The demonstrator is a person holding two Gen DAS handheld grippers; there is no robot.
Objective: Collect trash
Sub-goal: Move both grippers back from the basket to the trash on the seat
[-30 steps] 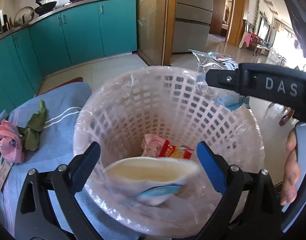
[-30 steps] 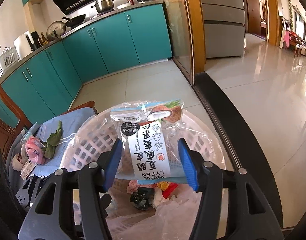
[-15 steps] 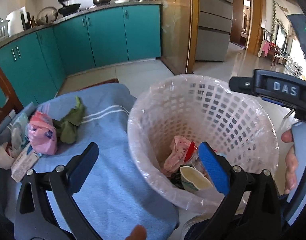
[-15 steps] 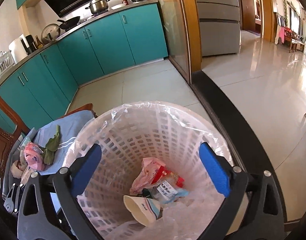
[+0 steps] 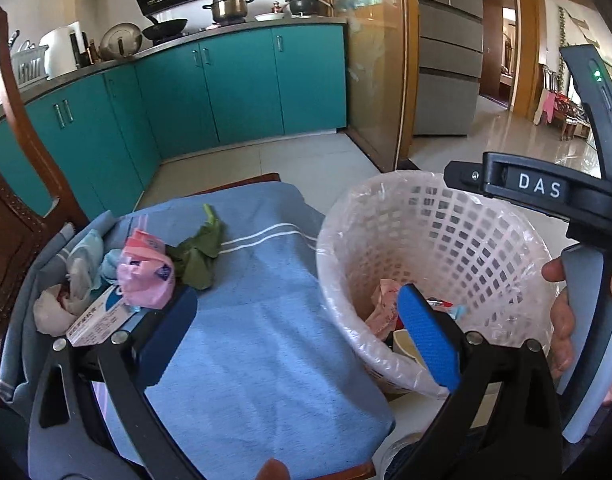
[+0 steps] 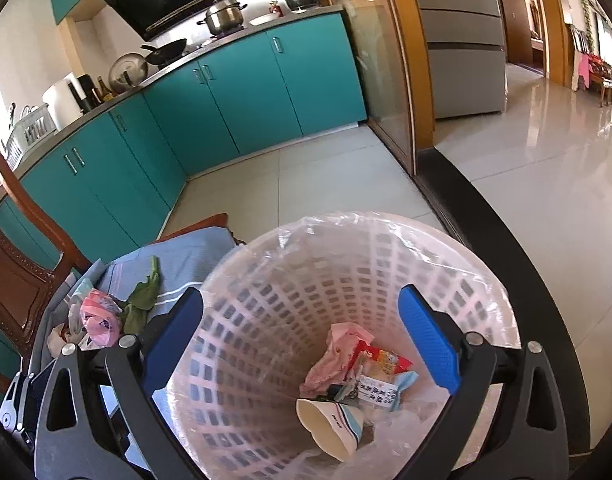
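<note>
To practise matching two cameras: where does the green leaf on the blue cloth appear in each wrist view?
Left wrist: green leaf left of centre, beside the pink wrapper.
Right wrist: green leaf at lower left.
Shared landmark: the white lattice bin, right of it in both.

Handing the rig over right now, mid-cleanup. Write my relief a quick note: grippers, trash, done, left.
Left gripper: jaws open, empty, over the blue cloth.
Right gripper: jaws just opened, empty, above the lined basket.
Done: paper cup, snack packet and pink wrapper lie in the basket.
Left: pink bag, green leaf, tissues and small box on the cloth.
</note>
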